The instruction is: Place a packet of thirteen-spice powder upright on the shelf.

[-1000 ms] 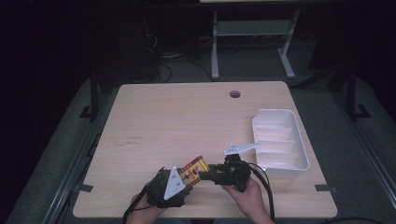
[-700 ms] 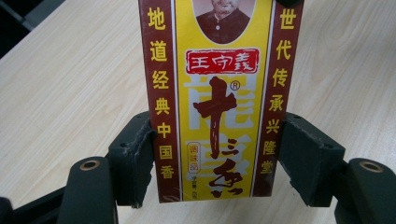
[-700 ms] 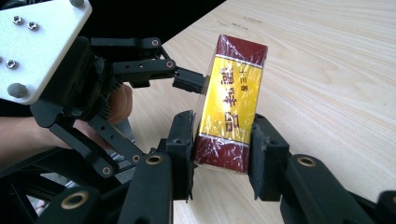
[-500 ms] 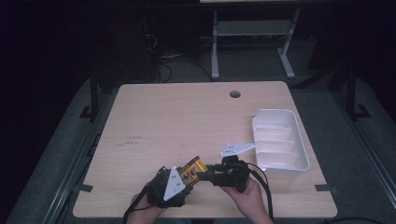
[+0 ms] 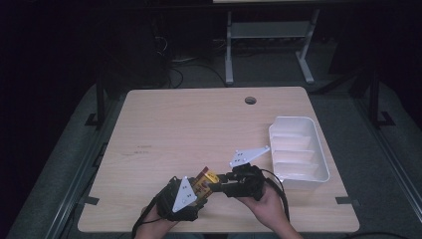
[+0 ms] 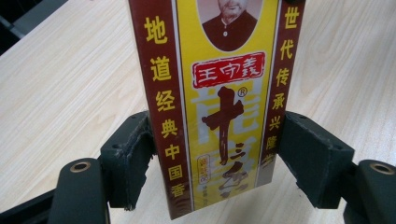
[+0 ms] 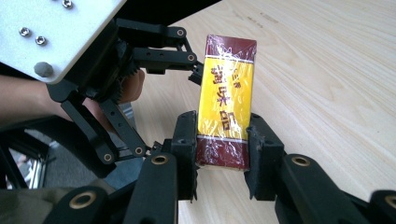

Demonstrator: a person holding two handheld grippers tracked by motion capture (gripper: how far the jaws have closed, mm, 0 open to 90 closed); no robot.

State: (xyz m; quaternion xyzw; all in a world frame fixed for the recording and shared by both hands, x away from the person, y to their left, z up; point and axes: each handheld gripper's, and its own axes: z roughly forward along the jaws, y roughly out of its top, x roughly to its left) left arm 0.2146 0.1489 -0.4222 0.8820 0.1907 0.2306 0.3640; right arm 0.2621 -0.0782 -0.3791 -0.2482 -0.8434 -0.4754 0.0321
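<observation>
A yellow and dark-red box (image 5: 205, 178) with Chinese print, wrapped in clear film, is held just above the near edge of the table between both grippers. My left gripper (image 5: 195, 190) grips it from the near left; in the left gripper view the box (image 6: 219, 93) stands between the two pads, and the gripper (image 6: 217, 149) is shut on it. My right gripper (image 5: 222, 182) holds the other end; in the right gripper view the gripper (image 7: 222, 140) clamps the dark-red end of the box (image 7: 226, 84), and a left fingertip (image 7: 195, 70) touches the box farther up.
A white ribbed tray (image 5: 321, 159) stands at the table's right edge, close to the right hand. A round cable hole (image 5: 250, 100) lies near the far edge. The wooden tabletop (image 5: 199, 124) stretches bare beyond the grippers. Dark floor and a metal frame lie behind.
My right gripper has shifted slightly left, closer to the left gripper, with the box between them. The left gripper has barely moved.
</observation>
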